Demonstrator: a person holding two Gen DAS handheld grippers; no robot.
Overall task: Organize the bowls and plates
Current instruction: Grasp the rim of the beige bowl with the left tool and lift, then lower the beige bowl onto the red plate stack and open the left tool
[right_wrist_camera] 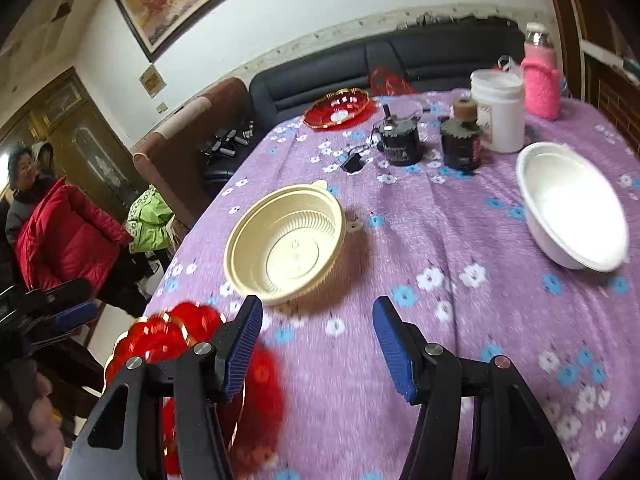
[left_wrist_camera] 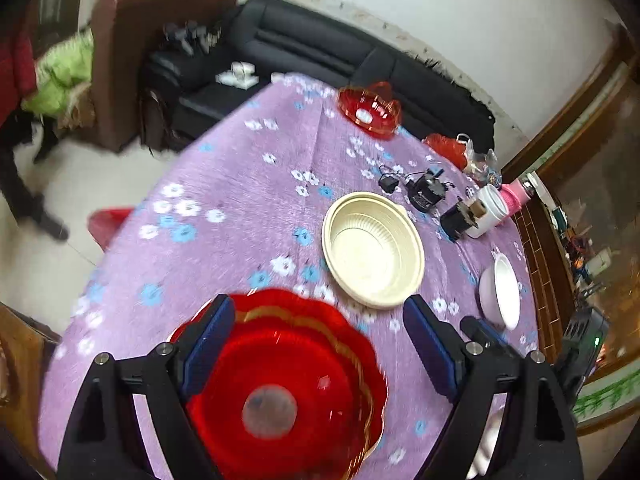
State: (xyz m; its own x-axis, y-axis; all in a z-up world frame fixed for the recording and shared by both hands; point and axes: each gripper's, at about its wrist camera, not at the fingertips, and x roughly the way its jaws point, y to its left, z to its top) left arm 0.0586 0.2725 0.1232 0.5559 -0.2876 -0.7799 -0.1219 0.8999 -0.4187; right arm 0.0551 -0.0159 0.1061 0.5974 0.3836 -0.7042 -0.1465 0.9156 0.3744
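A red scalloped plate [left_wrist_camera: 288, 384] with a gold rim lies on the purple flowered tablecloth [left_wrist_camera: 240, 184], under my left gripper [left_wrist_camera: 320, 344]. That gripper stands open, and its right pad is clear of the plate's edge. A cream ribbed bowl [left_wrist_camera: 372, 248] sits just beyond it, with a white bowl [left_wrist_camera: 500, 292] to the right. A second red plate [left_wrist_camera: 368, 110] lies at the far edge. My right gripper [right_wrist_camera: 320, 344] is open over bare cloth. The cream bowl [right_wrist_camera: 284, 240] is just ahead of it, the white bowl [right_wrist_camera: 572, 204] to its right and the near red plate [right_wrist_camera: 192, 360] blurred at its lower left.
Black chargers [right_wrist_camera: 400, 144], a white jar [right_wrist_camera: 498, 112], a pink-sleeved bottle [right_wrist_camera: 540, 80] and a red bag [right_wrist_camera: 386, 80] crowd the table's far right. A black sofa [right_wrist_camera: 360, 68] and a brown armchair [right_wrist_camera: 180, 148] stand behind. A person in a red jacket [right_wrist_camera: 60, 236] stands at the left.
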